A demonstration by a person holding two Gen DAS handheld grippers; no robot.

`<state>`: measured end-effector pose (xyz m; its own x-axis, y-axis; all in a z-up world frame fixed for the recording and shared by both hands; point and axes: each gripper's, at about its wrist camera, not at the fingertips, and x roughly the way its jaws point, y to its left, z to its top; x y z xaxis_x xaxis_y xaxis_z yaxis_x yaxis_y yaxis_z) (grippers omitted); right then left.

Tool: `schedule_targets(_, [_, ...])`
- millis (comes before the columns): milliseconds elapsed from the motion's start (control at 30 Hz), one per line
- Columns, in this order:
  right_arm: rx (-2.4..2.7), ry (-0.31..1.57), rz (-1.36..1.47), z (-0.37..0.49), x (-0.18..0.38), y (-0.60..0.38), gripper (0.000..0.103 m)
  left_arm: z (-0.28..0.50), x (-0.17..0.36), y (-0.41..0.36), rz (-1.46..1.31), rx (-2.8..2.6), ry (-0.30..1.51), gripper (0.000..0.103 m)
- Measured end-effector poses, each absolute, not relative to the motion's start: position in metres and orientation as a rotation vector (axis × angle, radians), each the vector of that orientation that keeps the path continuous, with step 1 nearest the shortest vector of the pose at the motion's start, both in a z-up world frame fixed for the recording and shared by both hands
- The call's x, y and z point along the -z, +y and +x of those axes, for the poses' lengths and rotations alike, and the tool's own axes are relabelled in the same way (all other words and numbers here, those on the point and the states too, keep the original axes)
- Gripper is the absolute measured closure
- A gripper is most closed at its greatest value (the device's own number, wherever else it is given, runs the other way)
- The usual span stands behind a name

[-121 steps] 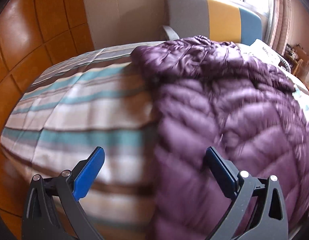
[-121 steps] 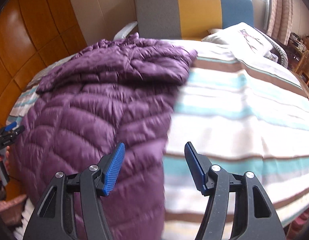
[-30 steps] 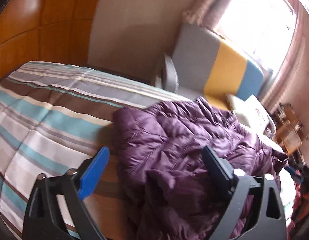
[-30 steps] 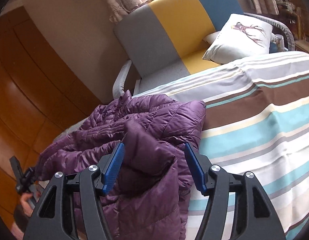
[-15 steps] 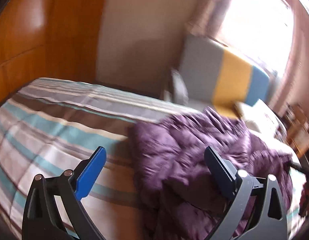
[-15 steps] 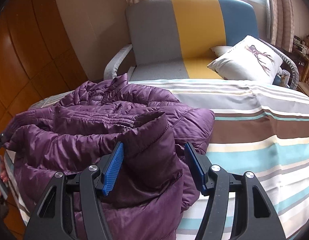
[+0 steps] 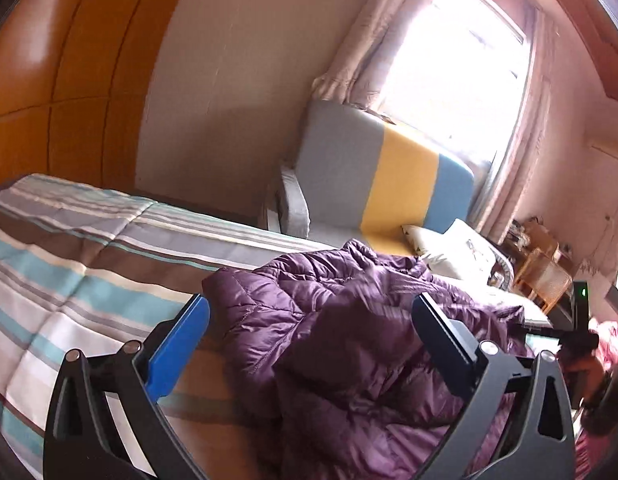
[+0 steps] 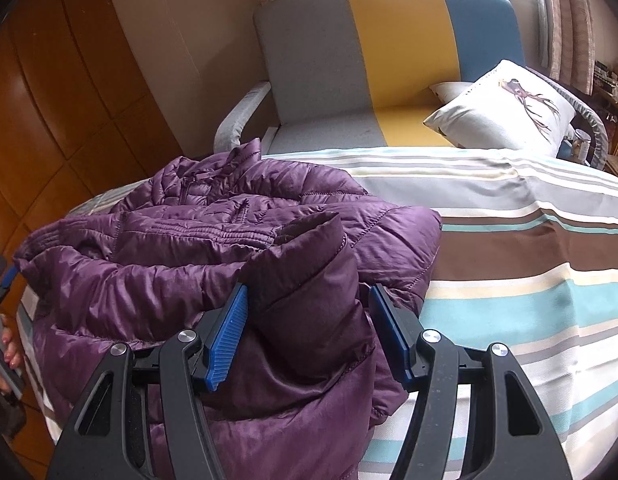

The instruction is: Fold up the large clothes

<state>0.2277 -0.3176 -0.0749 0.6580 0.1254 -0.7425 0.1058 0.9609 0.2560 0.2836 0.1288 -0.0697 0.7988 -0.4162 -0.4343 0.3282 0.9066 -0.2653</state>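
Left wrist view: the left gripper stands wide apart, its blue pad on one side and its dark finger on the other, with nothing clamped between them; beyond and below lies the purple puffer jacket, bunched in a heap on the striped bedspread; a folded-over part of the jacket rises in the gap of the jaws, but the pads do not press on it; behind the bed stands an armchair in grey, yellow and blue panels, with a white cushion on its seat; a curtained window glows above it; orange wooden panels fill the far left.

Right wrist view: the right gripper is part-way apart, and a thick fold of the jacket sits between its blue pads; the left pad touches the fabric, while whether the right pad presses is unclear; the rest of the jacket spreads leftward over the bedspread, collar toward the armchair; the cushion bears a dark deer print; at the left edge a hand grips the other tool.
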Motion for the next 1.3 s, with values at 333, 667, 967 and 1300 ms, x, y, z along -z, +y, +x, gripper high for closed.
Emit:
schedule_targets(333, [-0.011, 0.878, 0.212, 0.234, 0.082, -0.302, 0.067, 0.311, 0.091, 0.054, 0.139, 0.455, 0.653, 0.031])
schedule_targets(667, [-0.017, 0.764, 0.211, 0.207, 0.043, -0.31, 0.086, 0.304, 0.067, 0.069, 0.011, 0.432, 0.708, 0.093])
schedule_targets(967, [-0.024, 0.712, 0.206, 0.232, 0.002, -0.319, 0.086, 0.334, 0.033, 0.066, -0.013, 0.395, 0.712, 0.093])
schedule_targets(1300, [0.012, 0.822, 0.281, 0.305, 0.037, -0.334, 0.086, 0.414, 0.067, 0.044, -0.037, 0.31, 0.842, 0.092])
